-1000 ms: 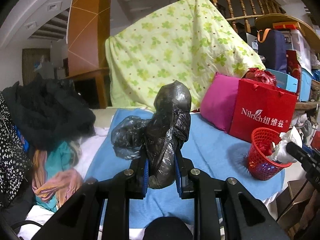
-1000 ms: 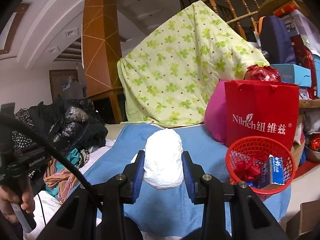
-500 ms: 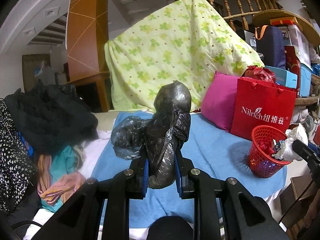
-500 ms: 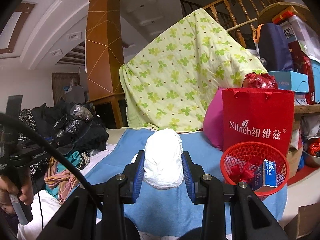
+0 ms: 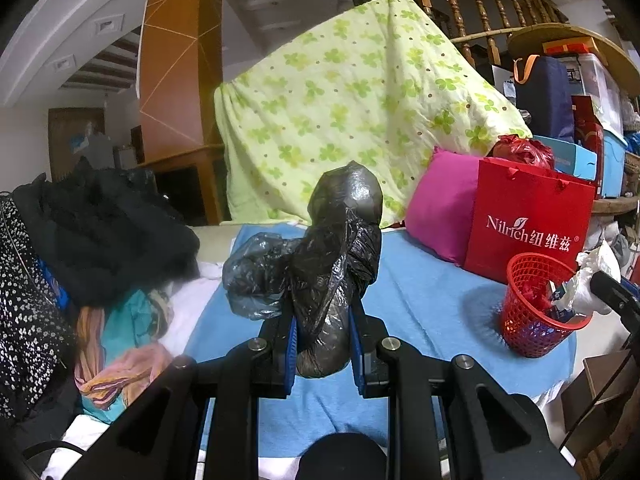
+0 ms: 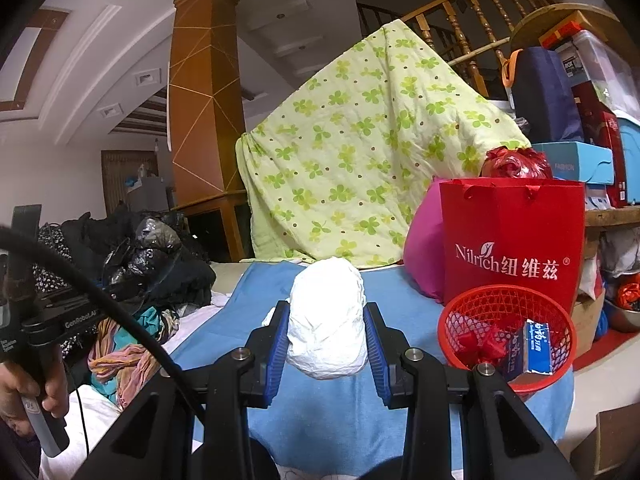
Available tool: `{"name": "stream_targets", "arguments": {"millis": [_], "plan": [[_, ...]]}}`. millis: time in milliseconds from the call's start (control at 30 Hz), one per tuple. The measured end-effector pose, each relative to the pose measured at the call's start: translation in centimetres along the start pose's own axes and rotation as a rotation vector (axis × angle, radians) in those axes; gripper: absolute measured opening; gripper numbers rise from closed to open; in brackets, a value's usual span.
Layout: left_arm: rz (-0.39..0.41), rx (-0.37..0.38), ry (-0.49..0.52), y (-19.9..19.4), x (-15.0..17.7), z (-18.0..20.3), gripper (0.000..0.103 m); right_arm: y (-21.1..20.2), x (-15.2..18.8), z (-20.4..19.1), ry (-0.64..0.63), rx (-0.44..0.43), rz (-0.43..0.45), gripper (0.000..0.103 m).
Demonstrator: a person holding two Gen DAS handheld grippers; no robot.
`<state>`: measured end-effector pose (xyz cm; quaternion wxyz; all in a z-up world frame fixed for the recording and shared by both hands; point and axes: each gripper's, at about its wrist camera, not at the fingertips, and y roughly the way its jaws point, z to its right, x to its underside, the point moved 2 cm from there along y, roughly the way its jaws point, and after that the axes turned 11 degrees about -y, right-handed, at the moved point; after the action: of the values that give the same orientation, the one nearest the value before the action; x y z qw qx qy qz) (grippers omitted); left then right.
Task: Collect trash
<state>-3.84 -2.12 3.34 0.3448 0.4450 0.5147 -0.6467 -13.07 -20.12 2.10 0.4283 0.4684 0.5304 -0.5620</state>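
From the left wrist camera, the left hand-held gripper [image 5: 323,346] is clamped on a crumpled black plastic bag [image 5: 338,264], which stands roughly upright between the blue pads, its long axis running up and away from the camera, with a looser grey lobe bulging out to the left. It hangs above the blue sheet [image 5: 420,292]. At the right edge the red basket [image 5: 532,312] sits near the sheet's corner; the white wad [image 5: 590,280] above it is partly cut off.

From the right wrist camera, the right hand-held gripper [image 6: 326,340] squeezes a white crumpled wad [image 6: 326,320], standing upright, just left of the red basket [image 6: 504,312]. What lies in the basket is hard to make out. A hand [image 6: 24,388] grips the other tool's handle at far left.
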Motion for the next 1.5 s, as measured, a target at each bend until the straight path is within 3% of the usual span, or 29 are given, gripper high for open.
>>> {"name": "stream_targets", "arguments": {"millis": [900, 1500], "plan": [[-0.026, -0.029, -0.029, 0.8, 1.0, -0.3, 0.023, 0.3, 0.5, 0.6, 0.019, 0.007, -0.005, 0.039], [-0.002, -0.046, 0.006, 0.2, 1.2, 0.8, 0.023, 0.5, 0.4, -0.5, 0.005, -0.023, -0.004, 0.039]]}}
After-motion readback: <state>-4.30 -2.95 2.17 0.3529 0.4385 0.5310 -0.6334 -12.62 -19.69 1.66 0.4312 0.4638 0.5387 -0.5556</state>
